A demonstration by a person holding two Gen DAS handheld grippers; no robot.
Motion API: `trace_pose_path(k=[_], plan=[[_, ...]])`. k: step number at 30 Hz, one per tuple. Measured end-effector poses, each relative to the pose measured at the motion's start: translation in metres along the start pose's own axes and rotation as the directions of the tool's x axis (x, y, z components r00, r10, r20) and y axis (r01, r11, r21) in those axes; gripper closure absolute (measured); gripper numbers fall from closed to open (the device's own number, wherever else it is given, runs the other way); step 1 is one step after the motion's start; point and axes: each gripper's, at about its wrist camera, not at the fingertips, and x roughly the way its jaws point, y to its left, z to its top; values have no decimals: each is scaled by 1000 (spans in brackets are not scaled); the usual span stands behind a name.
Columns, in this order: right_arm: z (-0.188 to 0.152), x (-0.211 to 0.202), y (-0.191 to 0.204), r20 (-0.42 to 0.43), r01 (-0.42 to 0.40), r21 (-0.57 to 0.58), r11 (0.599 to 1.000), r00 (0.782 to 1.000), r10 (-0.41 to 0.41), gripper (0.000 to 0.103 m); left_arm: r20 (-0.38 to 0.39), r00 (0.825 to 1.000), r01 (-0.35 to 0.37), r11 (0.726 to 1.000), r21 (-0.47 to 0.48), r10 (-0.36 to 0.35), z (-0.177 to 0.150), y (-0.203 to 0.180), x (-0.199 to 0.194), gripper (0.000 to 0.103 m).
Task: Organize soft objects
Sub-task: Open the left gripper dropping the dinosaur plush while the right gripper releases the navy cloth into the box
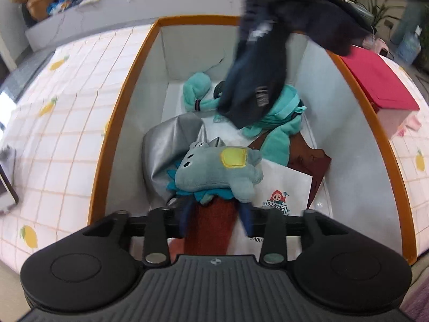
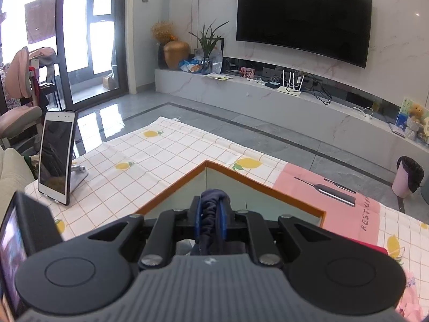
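The left hand-held gripper [image 1: 215, 218] is held open low in the frame over the orange-rimmed box [image 1: 107, 145], where a grey plush toy [image 1: 218, 171] lies loose, apparently released for storage. A dark garment [image 1: 254, 80], blurred, is dangled at upper right over the box, pinched by the closed right hand-held gripper [image 2: 210, 214], ready for dropping in.

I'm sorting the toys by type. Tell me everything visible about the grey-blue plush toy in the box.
The grey-blue plush toy looks like soft fleece: a rounded body, dark dot marks at one end, a yellow patch on top, stubby legs and a teal fringe underneath. It lies on its side in the orange-rimmed box, resting on silver fabric and a rust-red cloth, touching a white card.
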Motion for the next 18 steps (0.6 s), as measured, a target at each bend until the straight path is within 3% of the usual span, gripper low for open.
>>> trace_pose_path(k=[1, 2, 8, 11, 14, 16, 18], plan=[[1, 3, 0, -6, -4, 3, 1000, 1000, 4, 91, 16, 1000, -3, 1000, 13, 3, -1, -2, -3, 36], [2, 7, 0, -16, -9, 8, 1000, 1000, 9, 91, 32, 999, -1, 1000, 22, 0, -3, -4, -6, 34], [2, 24, -3, -64, -13, 50, 999, 998, 16, 91, 90, 992, 92, 996, -1, -91, 1, 11, -23, 32], [-3, 29, -3, -77, -41, 61, 997, 996, 46, 91, 158, 981, 121, 992, -33, -114, 0, 21, -42, 25], [-10, 40, 0, -121, -52, 42, 998, 991, 57, 91, 281, 953, 156, 981, -119, -118, -1, 38, -60, 25], [-14, 48, -3, -142, -45, 76, 996, 988, 56, 90, 347, 928, 220, 952, -212, -138, 1, 55, -68, 24], [-15, 58, -9, -169, -70, 119, 990, 981, 90, 90, 342, 930, 219, 950, -223, -135, 4, 59, -65, 24]])
